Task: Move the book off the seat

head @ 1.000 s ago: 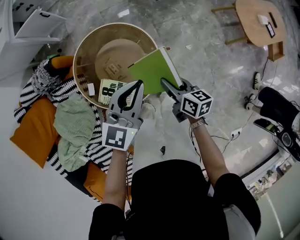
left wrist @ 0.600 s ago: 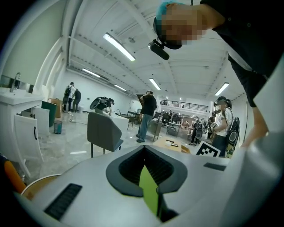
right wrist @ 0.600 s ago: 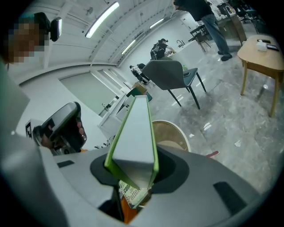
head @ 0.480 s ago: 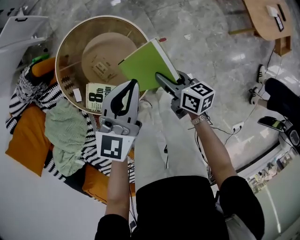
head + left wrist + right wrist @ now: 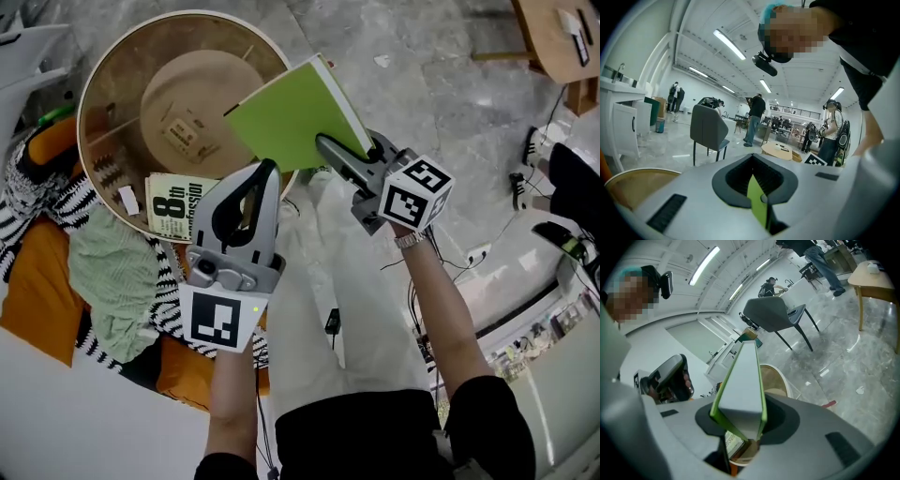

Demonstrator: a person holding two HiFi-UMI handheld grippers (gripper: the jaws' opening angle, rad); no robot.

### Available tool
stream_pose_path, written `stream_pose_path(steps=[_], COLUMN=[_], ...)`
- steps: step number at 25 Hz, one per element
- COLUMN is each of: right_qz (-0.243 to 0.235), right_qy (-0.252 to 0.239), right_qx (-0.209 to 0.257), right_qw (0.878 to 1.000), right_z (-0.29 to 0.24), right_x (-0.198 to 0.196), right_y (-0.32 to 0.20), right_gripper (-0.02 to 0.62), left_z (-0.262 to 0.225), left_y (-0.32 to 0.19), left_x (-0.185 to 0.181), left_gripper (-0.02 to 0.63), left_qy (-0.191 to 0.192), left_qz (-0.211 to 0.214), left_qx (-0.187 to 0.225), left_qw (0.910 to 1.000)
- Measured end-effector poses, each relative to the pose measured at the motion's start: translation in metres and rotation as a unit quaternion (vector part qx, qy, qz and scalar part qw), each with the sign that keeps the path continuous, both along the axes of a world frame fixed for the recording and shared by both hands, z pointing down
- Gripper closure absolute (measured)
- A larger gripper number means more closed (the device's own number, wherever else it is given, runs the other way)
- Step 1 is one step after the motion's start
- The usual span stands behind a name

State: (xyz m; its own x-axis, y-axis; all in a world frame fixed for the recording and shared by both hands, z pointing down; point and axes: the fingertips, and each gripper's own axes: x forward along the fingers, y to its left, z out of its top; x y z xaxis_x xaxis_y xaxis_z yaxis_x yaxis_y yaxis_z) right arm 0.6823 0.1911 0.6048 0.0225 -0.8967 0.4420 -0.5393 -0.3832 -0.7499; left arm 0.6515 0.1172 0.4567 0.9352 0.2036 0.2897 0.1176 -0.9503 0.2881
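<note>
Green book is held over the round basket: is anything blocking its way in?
Nothing visible does. The green book, gripped by the right gripper and left gripper, hangs over the open basket; a paperback lies by its near wall.

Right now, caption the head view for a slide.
Left gripper and right gripper hold a green book above a round basket.

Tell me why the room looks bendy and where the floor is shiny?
Left gripper view: the wide lens bends the ceiling lights, the corners go black, and a mosaic patch is overlaid. Right gripper view: same bend, the close green book looks huge, the floor glares. Head view: sharp, with glints on that floor.
</note>
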Motion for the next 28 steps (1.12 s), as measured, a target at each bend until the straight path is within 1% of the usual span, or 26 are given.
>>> stream_pose_path(steps=[2,5,8,10,13,19,25,28], right_qz=[-0.001,-0.005,-0.013,-0.013,-0.016,-0.032,-0.03,-0.031], right_qy=[-0.005,-0.012,-0.019,-0.032,-0.041,-0.045,-0.076,-0.086], right_qx=[0.006,0.007,0.016,0.022,0.03,0.012,0.014,0.011], right_qw=[1.0,1.0,1.0,0.999,0.999,0.998,0.997,0.996], right_z=[0.009,0.024,0.04,0.047,0.055,0.077,0.096,0.104], right_x=[0.003,0.007,0.011,0.014,0.02,0.033,0.039,0.04], right_y=[0.002,0.004,0.007,0.01,0.014,0.018,0.02,0.021], right_gripper=[0.454,0.453,0.453,0.453,0.451,0.449,0.44,0.423], left_z=[0.008,0.021,0.03,0.032,0.036,0.045,0.058,0.061], left_y=[0.004,0.011,0.015,0.018,0.024,0.029,0.031,0.033], left_x=[0.001,0.003,0.007,0.011,0.016,0.021,0.023,0.024], left_gripper=[0.597,0.597,0.597,0.597,0.597,0.597,0.597,0.597], left_qy=[0.0,-0.002,-0.001,0.0,0.001,-0.005,-0.015,-0.017], left_qz=[0.004,0.014,0.01,0.007,0.01,0.009,0.005,0.0], left_qx=[-0.005,0.001,-0.004,-0.007,-0.008,-0.004,0.001,-0.001], left_qw=[1.0,0.9999,0.9999,0.9999,0.9999,0.9999,0.9999,0.9999])
